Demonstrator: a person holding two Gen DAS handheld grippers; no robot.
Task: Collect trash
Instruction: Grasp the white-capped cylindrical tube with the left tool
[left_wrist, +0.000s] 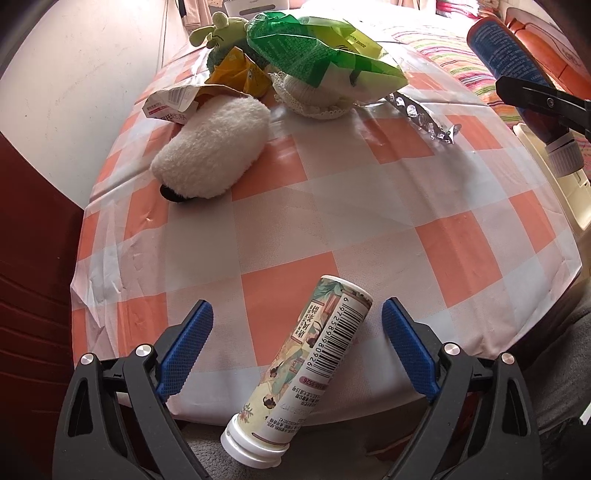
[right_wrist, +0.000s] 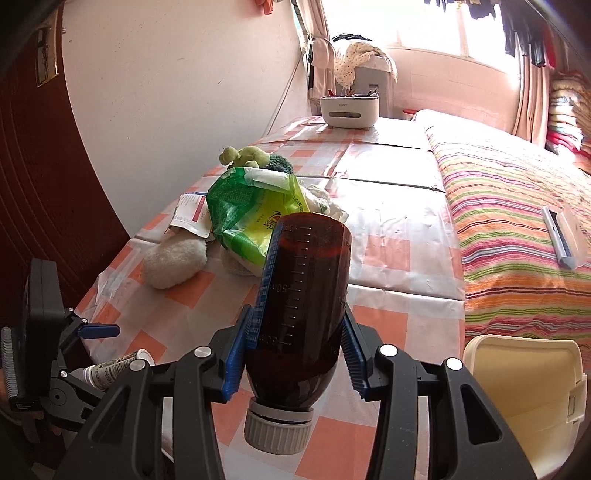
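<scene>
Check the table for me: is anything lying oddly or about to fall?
Yes. The printed tube lies on its side with its white-capped end hanging past the table edge, between the left gripper's open jaws. The right gripper holds the brown bottle cap toward the camera.

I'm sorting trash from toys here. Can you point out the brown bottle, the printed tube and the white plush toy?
brown bottle (right_wrist: 303, 295): right wrist view, on its dark body.
printed tube (left_wrist: 314, 354): left wrist view, on its label.
white plush toy (left_wrist: 214, 151): left wrist view, on its fluffy body.
</scene>
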